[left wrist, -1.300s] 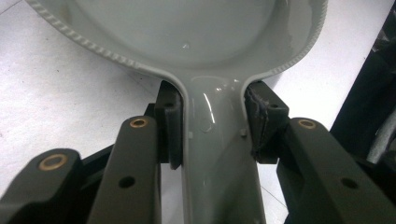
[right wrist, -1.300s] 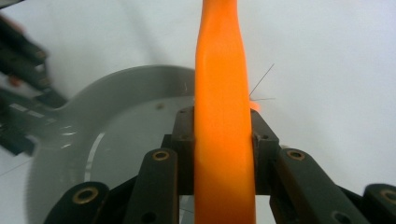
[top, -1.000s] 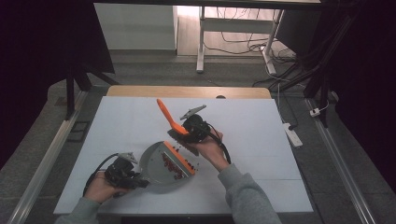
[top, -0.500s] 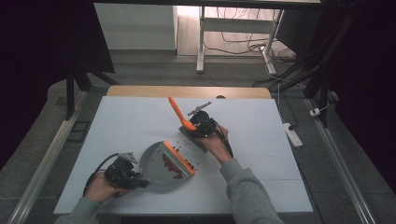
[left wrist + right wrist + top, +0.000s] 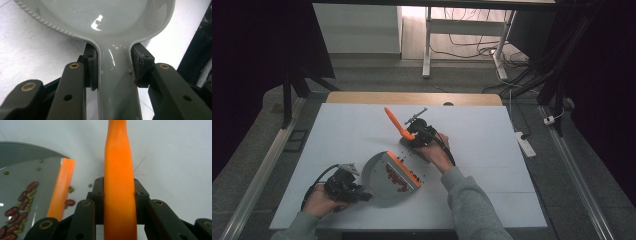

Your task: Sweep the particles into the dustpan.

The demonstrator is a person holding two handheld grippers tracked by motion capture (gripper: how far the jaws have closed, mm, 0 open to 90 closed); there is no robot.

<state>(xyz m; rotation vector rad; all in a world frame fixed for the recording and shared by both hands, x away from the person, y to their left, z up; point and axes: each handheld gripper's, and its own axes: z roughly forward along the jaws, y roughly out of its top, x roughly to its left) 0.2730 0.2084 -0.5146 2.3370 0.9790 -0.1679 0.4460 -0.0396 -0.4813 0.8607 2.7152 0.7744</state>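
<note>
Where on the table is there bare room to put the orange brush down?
Free: the far left corner of the table, and the right side beyond the right tongs. Crowded: around the grey dustpan and the scattered beans by its orange lip.

I see grey sleeves (image 5: 472, 205) on both forearms. Each hand-held gripper is black: the left hand-held gripper (image 5: 343, 184) trails a black cable, the right hand-held gripper (image 5: 421, 134) too. Close up, its arms carry brass-ringed rivets (image 5: 74, 65) and small screw holes.
</note>
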